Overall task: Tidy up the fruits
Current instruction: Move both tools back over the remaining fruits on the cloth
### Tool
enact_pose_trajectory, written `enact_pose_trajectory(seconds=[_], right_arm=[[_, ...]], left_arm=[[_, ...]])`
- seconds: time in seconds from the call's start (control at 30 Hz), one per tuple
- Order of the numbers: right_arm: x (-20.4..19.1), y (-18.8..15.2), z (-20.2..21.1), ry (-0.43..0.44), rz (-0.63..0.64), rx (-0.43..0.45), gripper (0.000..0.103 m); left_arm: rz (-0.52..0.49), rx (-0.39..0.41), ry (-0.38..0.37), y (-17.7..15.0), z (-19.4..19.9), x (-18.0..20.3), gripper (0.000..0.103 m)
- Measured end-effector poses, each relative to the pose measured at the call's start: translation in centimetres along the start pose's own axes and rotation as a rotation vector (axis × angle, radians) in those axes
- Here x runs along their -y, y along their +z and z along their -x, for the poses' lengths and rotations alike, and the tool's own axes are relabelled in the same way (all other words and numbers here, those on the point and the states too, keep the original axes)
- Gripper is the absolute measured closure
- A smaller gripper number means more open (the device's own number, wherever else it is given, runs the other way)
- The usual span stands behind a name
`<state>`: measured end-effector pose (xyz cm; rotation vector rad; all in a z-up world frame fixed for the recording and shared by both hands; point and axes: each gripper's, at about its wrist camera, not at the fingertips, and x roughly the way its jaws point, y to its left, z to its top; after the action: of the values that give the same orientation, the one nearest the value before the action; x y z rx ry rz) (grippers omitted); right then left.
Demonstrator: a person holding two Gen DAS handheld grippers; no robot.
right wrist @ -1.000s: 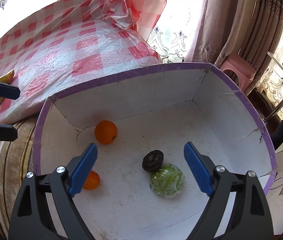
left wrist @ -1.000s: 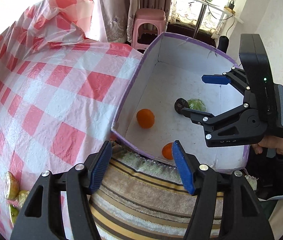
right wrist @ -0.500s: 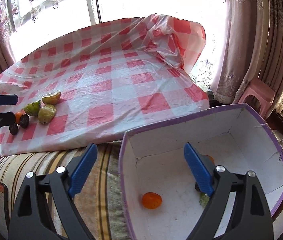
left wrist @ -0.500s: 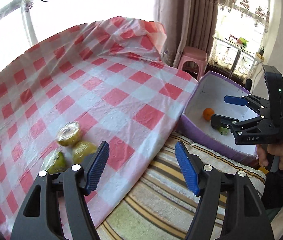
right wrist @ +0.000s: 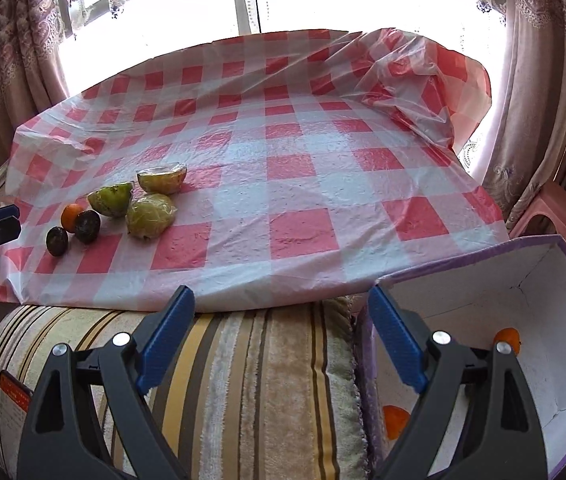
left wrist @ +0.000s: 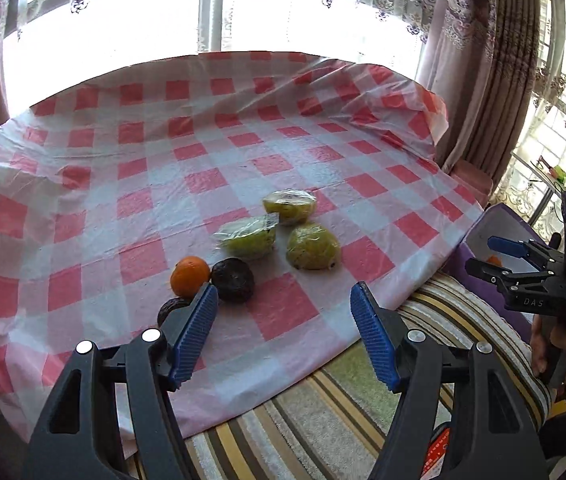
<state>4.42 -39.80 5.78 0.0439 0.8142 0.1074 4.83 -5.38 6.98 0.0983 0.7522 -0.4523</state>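
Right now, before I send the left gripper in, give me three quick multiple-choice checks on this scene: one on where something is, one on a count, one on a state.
1. Where does the purple-rimmed box stand?
A. on the checked cloth
B. off the cloth's right edge, beside the striped cushion
C. under the window

2. How many fruits lie loose on the checked cloth?
A. four
B. six
C. eight

3. What is between the left gripper pads?
A. nothing
B. an orange
C. a dark fruit

Answers:
1 B: in the right wrist view the box stands past the cloth's edge, against the striped cushion.
2 B: three wrapped green fruits, one orange, two dark fruits.
3 A: the pads stand apart with only cloth showing between them.
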Motion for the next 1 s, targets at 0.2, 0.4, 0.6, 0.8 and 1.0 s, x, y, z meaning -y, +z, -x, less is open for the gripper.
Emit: enact_pose_trajectory(seconds=[0.2, 0.4, 0.6, 0.8, 1.0], right_arm=[[-1.6, 0.9, -0.6, 0.026, 0.003, 0.019, 0.011], [-3.6, 1.5, -1.4, 0.028, 0.017, 0.044, 0.011], [-5.6, 1.9, -2.0, 0.011, 0.070, 0.061, 0.011], [-6.5, 2.1, -2.5, 0.019, 0.086, 0.067, 0.011], [-7.1, 2.3, -3.0, 0.038, 0.101, 0.053, 0.011]], left_arm=[[0.131, 0.042, 0.080, -2.7, 0.5, -3.2, 0.036], [0.238, 0.069, 0.101, -4.1, 0.1, -5.2, 0.036], [0.236, 0.064, 0.118, -4.5, -0.5, -5.0, 0.036], [0.258, 0.053, 0.125, -4.9, -1.1, -5.4, 0.036], [0.276, 0.049, 0.126, -5.1, -1.4, -5.6, 0.036]])
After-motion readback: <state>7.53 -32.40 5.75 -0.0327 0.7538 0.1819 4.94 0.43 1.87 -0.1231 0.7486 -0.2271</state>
